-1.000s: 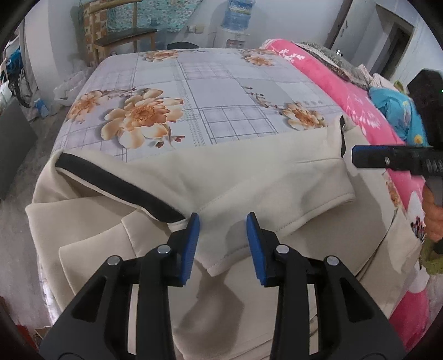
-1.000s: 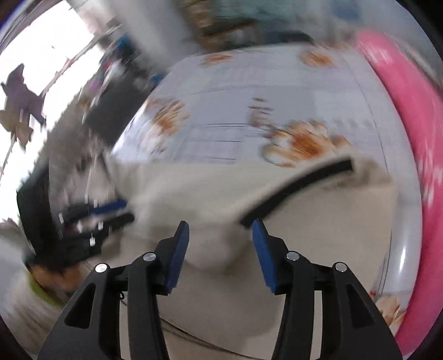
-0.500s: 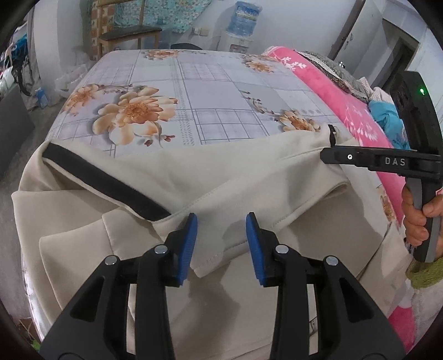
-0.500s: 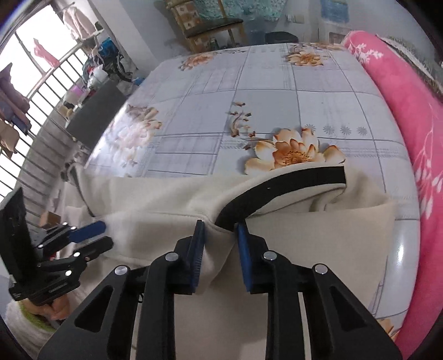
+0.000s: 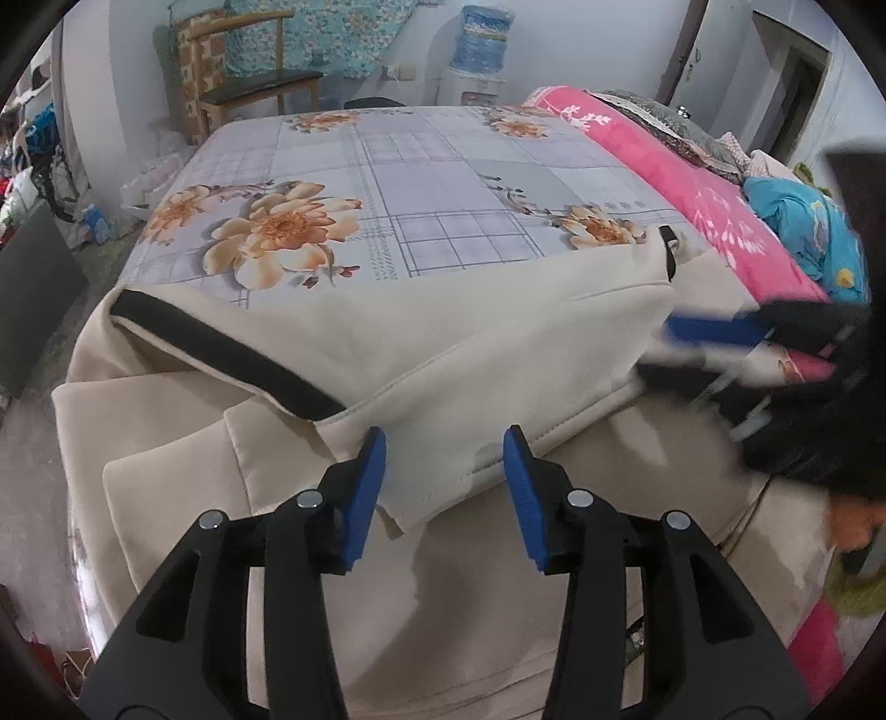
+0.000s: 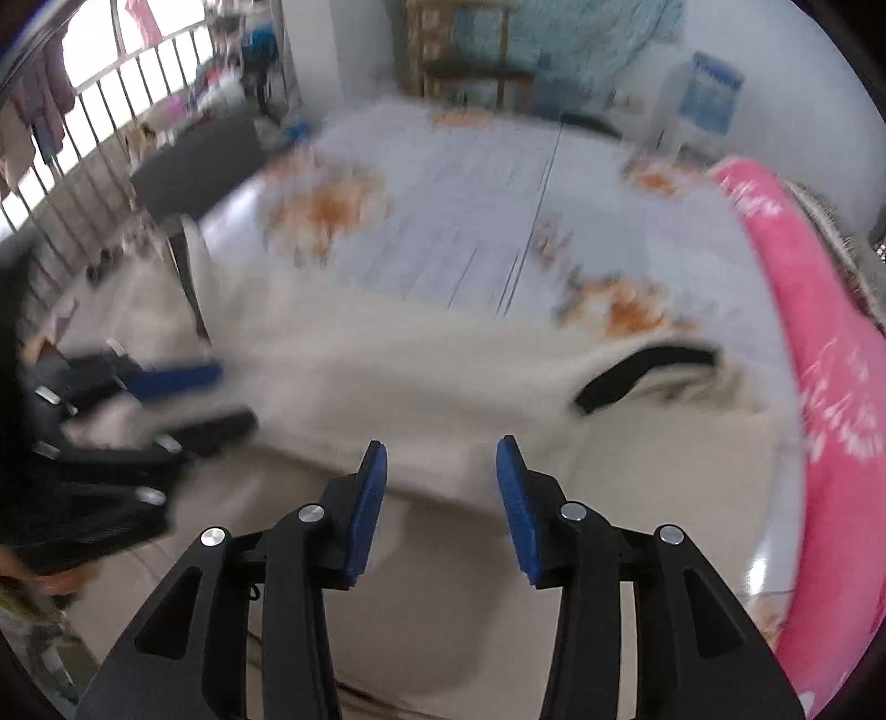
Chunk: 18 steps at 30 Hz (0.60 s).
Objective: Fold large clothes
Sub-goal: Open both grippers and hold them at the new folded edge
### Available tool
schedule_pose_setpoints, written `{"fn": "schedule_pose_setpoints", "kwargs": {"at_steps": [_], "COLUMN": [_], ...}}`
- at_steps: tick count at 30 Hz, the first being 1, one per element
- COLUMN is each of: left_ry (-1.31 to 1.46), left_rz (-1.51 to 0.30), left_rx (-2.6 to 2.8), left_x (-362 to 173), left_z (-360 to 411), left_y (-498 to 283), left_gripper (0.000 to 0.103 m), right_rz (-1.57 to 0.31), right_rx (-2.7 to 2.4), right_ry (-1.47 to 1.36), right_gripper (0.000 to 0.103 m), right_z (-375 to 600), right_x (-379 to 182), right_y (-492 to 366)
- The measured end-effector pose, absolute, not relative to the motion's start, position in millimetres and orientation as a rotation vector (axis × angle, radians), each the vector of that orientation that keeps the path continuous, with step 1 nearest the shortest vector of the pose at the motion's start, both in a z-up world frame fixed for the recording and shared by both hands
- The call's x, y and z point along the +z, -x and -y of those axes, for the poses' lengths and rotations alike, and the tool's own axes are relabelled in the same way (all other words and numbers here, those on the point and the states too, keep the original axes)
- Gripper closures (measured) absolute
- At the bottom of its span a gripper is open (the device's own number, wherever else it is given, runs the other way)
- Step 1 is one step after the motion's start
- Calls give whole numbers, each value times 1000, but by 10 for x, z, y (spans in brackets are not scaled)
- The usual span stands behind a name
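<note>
A large cream garment (image 5: 498, 343) with black trim (image 5: 221, 349) lies folded over itself on the near end of the bed. My left gripper (image 5: 446, 487) points down at the folded flap's lower corner. Its jaws are opening, and the corner lies between the blue pads without being pressed. In the right wrist view, which is motion-blurred, my right gripper (image 6: 441, 498) hovers over the flap's edge near the cream garment (image 6: 421, 399) and its other black trim (image 6: 642, 376). Its jaws are also opening, with nothing pinched. Each gripper shows blurred in the other's view: the right gripper (image 5: 714, 343) and the left gripper (image 6: 160, 393).
The floral grey bedsheet (image 5: 432, 183) stretches beyond the garment. A pink blanket (image 5: 692, 188) with a blue bundle (image 5: 803, 232) runs along the right side. A wooden chair (image 5: 249, 88) and water dispenser (image 5: 482, 44) stand behind the bed. Window bars (image 6: 83, 166) are at left.
Half a second ago the right gripper pinched the cloth beside the black trim. It has since let go, its jaws have spread, and it has swung left. The left jaws have widened slightly.
</note>
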<state>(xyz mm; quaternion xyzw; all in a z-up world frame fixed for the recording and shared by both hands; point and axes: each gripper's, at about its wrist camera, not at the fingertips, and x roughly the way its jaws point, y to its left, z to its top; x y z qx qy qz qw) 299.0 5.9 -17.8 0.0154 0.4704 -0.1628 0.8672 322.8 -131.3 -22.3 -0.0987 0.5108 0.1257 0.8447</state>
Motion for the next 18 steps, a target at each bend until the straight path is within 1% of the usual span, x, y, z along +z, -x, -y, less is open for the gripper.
{"fn": "schedule_pose_setpoints", "kwargs": {"at_steps": [1, 2, 3, 6, 8, 9, 11, 13, 16, 18], "left_ry": [-34, -40, -42, -13, -16, -20, -29, -44, -68, -77], "left_rz": [-985, -987, -995, -978, -962, -953, -938, -932, -923, -925], "left_rx": [-335, -317, -297, -297, -282, -273, -252, -238, -207, -177], "left_x": [-167, -141, -92, 99, 221, 280, 376, 397, 349, 255], "left_z": [-63, -75, -105, -239, -323, -363, -446, -488, -509, -525], "left_y": [-2974, -2946, -2904, -2724, -2560, -2458, -2189, -1947, -1638, -1435], "left_gripper": [58, 55, 54, 53, 47, 45, 36, 31, 25, 24], "right_rz": [-1068, -1058, -1070, -1011, -960, -940, -902, -889, -894, -904], "right_rx": [253, 241, 223, 247, 250, 252, 244, 247, 220, 207], "right_ry": [225, 218, 204, 92, 39, 23, -20, -66, -108, -104], "right_gripper": [61, 61, 61, 54, 39, 36, 28, 23, 22, 22], "right_z": [1319, 1333, 1348, 1439, 1486, 1509, 1535, 1569, 1598, 1574], "right_x": [-294, -270, -221, 75, 222, 260, 284, 224, 67, -17], "right_y": [-3202, -3169, -3129, -2794, -2491, -2370, -2050, -1800, -1495, -1399]}}
